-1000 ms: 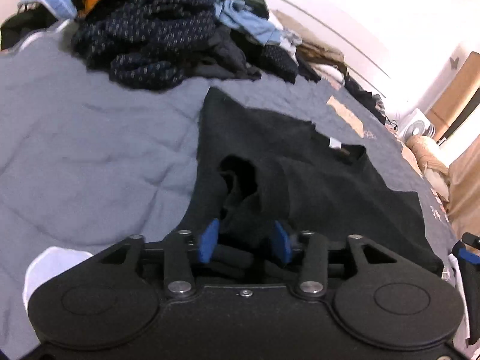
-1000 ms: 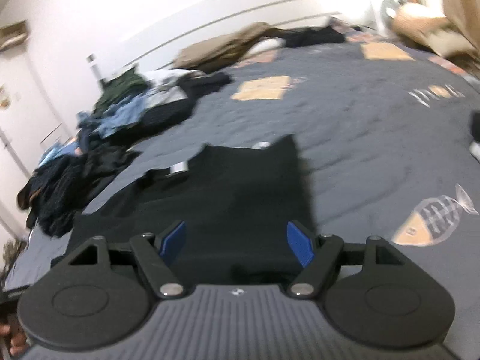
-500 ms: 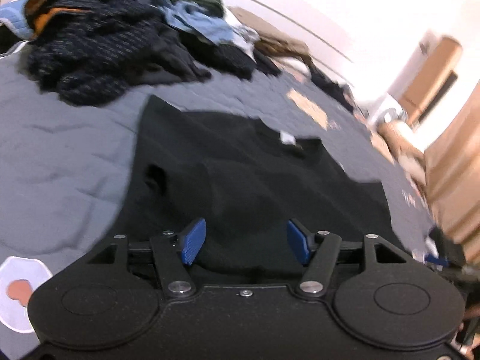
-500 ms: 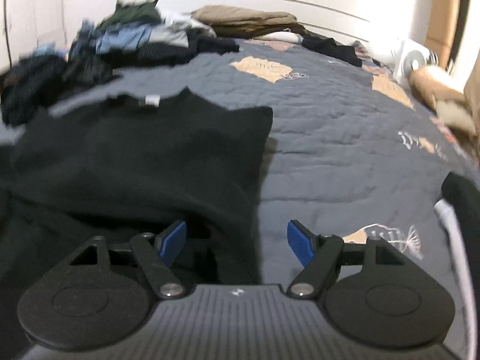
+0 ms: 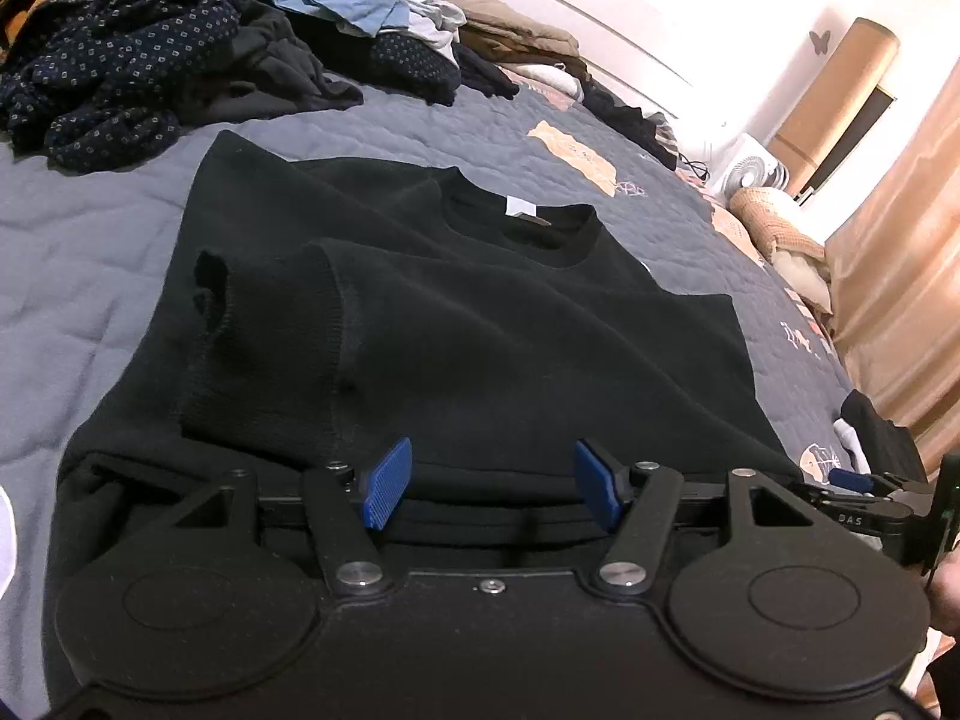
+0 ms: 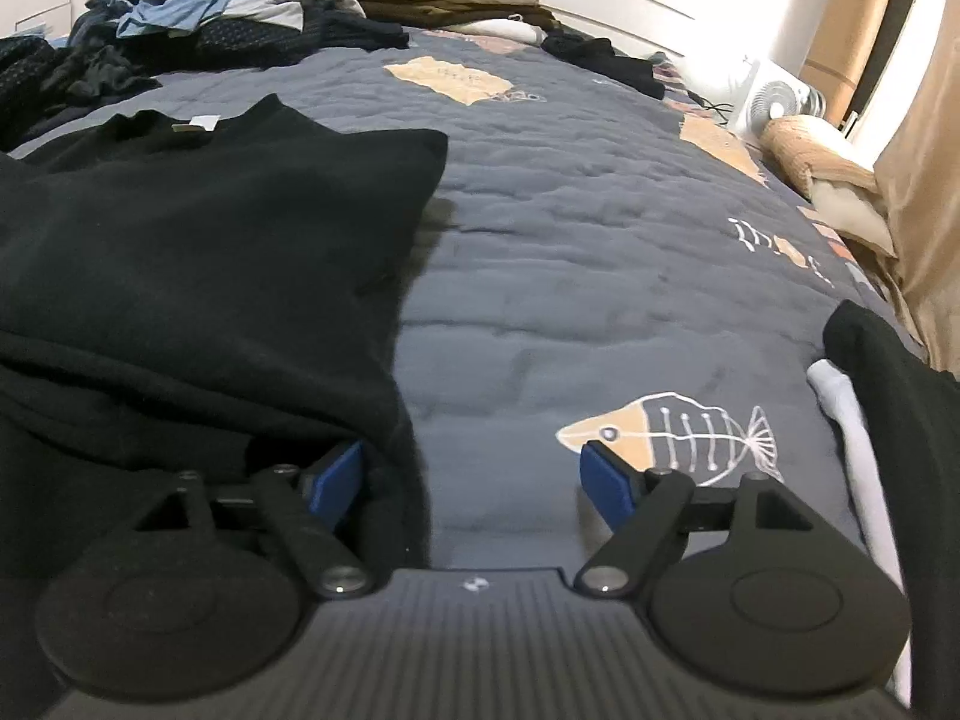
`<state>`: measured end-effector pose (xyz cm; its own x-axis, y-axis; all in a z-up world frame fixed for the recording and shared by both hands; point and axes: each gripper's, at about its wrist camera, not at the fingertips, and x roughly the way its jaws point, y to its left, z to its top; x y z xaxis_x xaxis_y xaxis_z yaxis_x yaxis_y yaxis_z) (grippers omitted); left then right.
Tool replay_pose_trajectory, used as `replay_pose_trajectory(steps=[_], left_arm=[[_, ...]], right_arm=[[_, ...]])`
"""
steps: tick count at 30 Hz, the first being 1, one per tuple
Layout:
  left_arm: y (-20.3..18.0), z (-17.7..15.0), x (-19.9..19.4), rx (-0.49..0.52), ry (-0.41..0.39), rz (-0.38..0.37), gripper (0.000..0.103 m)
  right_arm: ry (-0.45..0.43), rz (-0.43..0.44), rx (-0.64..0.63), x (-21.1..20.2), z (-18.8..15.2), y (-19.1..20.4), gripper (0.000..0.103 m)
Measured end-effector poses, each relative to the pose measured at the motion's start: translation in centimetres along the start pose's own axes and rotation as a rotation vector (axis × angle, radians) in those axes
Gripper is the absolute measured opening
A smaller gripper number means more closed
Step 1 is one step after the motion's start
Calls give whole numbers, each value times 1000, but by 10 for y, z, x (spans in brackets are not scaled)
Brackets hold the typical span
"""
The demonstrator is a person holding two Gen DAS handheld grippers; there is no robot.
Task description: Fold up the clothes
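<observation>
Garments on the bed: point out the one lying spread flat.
The black sweater, spread on the grey quilt just ahead of both grippers, white neck label up. The others lie crumpled in the clothes pile beyond it.

One black sweater, two grippers (left, right), one fan, one fish print, perhaps two clothes heaps
</observation>
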<state>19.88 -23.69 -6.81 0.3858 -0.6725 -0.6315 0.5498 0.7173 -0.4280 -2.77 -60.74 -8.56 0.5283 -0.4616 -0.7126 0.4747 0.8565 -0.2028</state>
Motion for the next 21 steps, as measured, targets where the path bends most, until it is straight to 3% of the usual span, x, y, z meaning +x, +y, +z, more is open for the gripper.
replay_pose_trajectory(steps=[5,11,16,21], left_arm=[[10,7,-9,4,-6,25,60],[36,36,-27,-2,-56,84,60],[58,72,-10,34,10,63,60],[83,100,11,37,81,41,60]], right_arm=[[13,25,6,-5,-1,0,72],[-47,130,197,-29,16,-24,71],[-150,268,296,-46,26,-26,72],[-117,286,314,-34,28,-16,72]])
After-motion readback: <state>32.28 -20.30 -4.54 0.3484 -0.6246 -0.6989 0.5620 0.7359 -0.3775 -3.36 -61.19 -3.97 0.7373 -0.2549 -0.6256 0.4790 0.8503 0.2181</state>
